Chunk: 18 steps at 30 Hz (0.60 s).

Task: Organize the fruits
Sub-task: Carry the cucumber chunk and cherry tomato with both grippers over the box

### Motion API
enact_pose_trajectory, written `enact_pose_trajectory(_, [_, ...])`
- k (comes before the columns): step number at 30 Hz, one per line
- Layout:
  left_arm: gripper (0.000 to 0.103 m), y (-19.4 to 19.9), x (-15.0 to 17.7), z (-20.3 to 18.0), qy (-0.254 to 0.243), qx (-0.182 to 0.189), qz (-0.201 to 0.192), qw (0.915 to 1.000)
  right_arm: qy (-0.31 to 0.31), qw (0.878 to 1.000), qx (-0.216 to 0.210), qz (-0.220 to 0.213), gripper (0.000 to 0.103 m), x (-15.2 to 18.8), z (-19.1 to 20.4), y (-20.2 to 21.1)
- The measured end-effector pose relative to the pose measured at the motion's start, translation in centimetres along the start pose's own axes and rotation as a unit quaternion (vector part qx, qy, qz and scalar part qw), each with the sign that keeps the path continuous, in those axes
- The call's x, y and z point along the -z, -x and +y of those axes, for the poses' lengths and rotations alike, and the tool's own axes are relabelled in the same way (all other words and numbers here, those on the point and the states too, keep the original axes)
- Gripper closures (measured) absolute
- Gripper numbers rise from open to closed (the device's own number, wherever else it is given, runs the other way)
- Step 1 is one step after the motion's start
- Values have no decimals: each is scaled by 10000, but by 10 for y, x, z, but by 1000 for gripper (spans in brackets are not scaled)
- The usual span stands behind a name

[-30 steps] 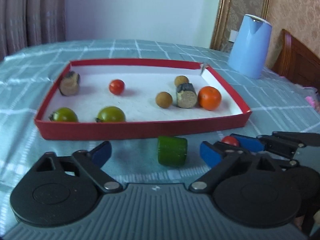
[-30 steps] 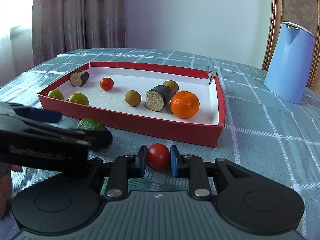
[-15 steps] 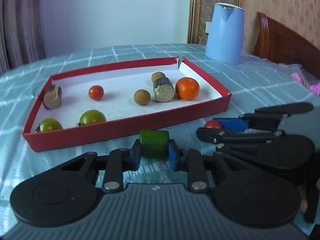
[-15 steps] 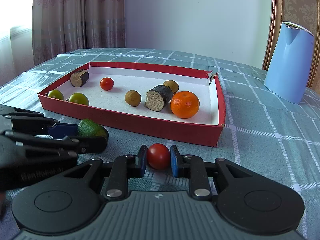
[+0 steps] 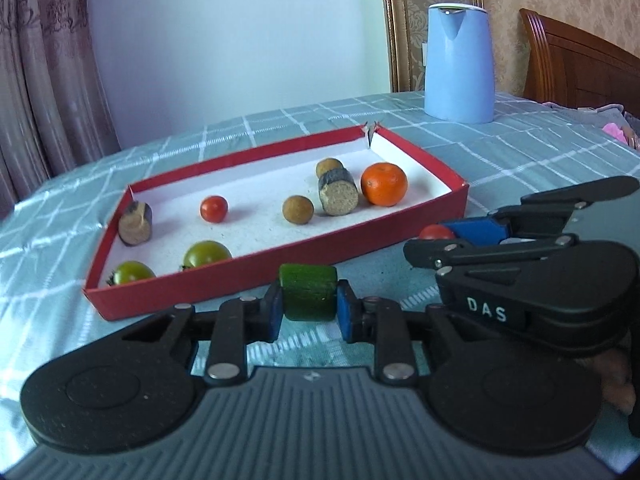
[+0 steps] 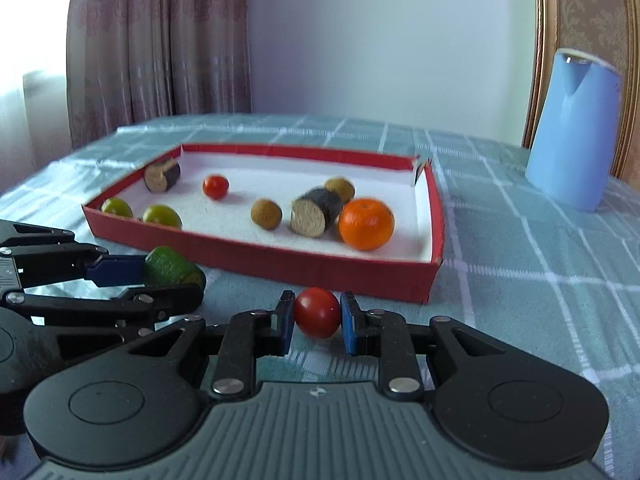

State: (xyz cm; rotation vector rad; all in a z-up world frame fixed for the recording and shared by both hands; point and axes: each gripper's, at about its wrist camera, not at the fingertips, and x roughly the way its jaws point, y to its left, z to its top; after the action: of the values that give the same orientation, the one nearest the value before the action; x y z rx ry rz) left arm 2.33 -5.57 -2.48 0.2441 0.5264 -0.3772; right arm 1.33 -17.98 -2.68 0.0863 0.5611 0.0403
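My left gripper (image 5: pixel 309 310) is shut on a green cucumber chunk (image 5: pixel 308 291), just in front of the red tray's near wall (image 5: pixel 248 276). My right gripper (image 6: pixel 317 322) is shut on a red cherry tomato (image 6: pixel 317 312), also in front of the tray (image 6: pixel 280 258). In the tray lie an orange (image 6: pixel 366 223), two dark-skinned cut pieces (image 6: pixel 316 212), a red tomato (image 6: pixel 215 186), two brown round fruits (image 6: pixel 266 213) and two green tomatoes (image 6: pixel 162 216). In the left wrist view the right gripper (image 5: pixel 444 236) shows at the right, holding its tomato (image 5: pixel 435 233).
A blue kettle (image 5: pixel 458 62) stands behind the tray to the right on the checked teal cloth (image 6: pixel 520 264). A wooden headboard (image 5: pixel 576 60) is at the far right, curtains (image 6: pixel 152 48) at the left.
My left gripper closed on the green chunk and rolled, so the tray now looks tilted. The right gripper kept its hold on the tomato and stayed in place.
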Motion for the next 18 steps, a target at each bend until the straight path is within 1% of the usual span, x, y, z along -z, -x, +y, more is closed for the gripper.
enact_pose_trajectory(4, [79,5,-7,6,9,-83,-119,9999,28,9995,50,-318,79,-6,1,10])
enact_pose_trajectory(9, [79,3,-20,20,122,-174,-220,9995,159,9984,109,-534,79,-26,2,13])
enact_pose_trajectory(13, [79,-6,-31,33,278,-271,-246,9989,261,9977,207,-592,79,-46,3,3])
enact_pose_trajectory(18, [79,-20,-37,53,598,-331,-245,9974,309,9977,272,-540,79,-55,6,-14])
